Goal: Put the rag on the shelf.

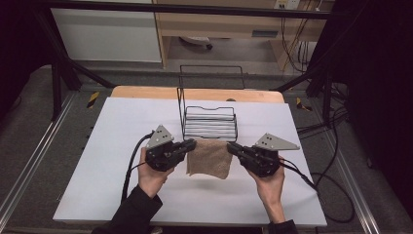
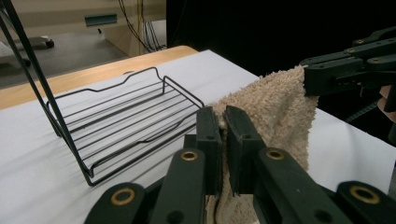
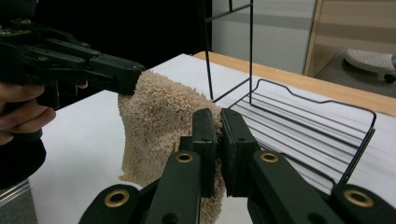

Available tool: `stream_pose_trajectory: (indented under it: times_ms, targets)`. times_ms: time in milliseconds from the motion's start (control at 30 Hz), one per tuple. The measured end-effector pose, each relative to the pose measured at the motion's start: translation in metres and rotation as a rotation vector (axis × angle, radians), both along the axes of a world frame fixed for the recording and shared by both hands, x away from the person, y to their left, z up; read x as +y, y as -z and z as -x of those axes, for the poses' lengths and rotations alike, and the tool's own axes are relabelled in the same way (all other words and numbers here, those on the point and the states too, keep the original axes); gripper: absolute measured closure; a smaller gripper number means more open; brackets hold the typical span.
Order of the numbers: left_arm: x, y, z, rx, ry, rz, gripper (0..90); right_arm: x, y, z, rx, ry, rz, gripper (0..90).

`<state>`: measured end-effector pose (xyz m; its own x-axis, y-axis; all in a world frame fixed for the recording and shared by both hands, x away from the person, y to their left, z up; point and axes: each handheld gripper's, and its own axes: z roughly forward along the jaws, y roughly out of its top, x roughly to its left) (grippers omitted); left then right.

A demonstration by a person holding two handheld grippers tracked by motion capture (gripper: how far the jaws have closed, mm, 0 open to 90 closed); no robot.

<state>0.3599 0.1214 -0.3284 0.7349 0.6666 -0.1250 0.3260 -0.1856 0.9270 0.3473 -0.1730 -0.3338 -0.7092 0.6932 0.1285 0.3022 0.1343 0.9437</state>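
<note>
Item one: a beige terry towel (image 1: 209, 158). We find it hanging between the two tools, stretched along its top edge and draping down towards the white worktop (image 1: 117, 195), its lower hem off the surface with a shadow beneath it.

Item two: the left hand-held gripper (image 1: 191, 144). We see its jaws clamped on the towel's upper left corner; in the left gripper view the cloth is pinched between the two black pads (image 2: 208, 135).

Item three: the right hand-held gripper (image 1: 233, 146). We note its jaws clamped on the towel's upper right corner, the pile bunched between the pads (image 3: 205, 140) in the right gripper view. The two tools face each other, well apart, with the towel spanning the gap.

Item four: a black wire basket (image 1: 210, 123) with a tall upright handle frame, standing on the worktop just beyond the towel. We see nothing lying inside it; the white worktop shows through its bars.
</note>
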Motion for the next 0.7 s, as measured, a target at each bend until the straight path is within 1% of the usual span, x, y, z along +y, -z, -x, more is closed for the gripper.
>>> stream_pose_trajectory:
  times_ms: [133,200,333,400,467,567,600,667,700]
  targets:
    - [0.001,-0.005,-0.003,-0.011,-0.011,0.017,84.2,0.001,-0.008,-0.001,-0.017,0.001,0.002,85.2]
    - [0.001,-0.008,-0.004,-0.014,-0.015,0.02,84.2,0.002,-0.013,-0.002,-0.027,0.002,-0.002,85.2]
    - [0.002,-0.013,-0.008,-0.022,-0.022,0.024,84.2,0.004,-0.018,-0.004,-0.038,0.004,-0.007,85.2]
    - [0.003,-0.016,-0.01,-0.032,-0.027,0.028,84.2,0.004,-0.02,-0.004,-0.039,0.005,-0.009,85.2]
    - [0.003,-0.02,-0.011,-0.041,-0.029,0.033,84.2,0.005,-0.024,-0.006,-0.054,0.008,-0.017,85.2]
    - [0.003,-0.024,-0.013,-0.052,-0.031,0.048,84.2,0.005,-0.028,-0.007,-0.061,0.012,-0.02,85.2]
    - [0.003,-0.026,-0.013,-0.057,-0.033,0.053,84.3,0.005,-0.031,-0.008,-0.07,0.014,-0.027,85.3]
    - [0.003,-0.029,-0.014,-0.066,-0.036,0.055,84.2,0.005,-0.033,-0.008,-0.073,0.016,-0.026,85.3]
    - [0.003,-0.03,-0.015,-0.068,-0.038,0.059,84.2,0.005,-0.037,-0.009,-0.084,0.022,-0.025,85.3]
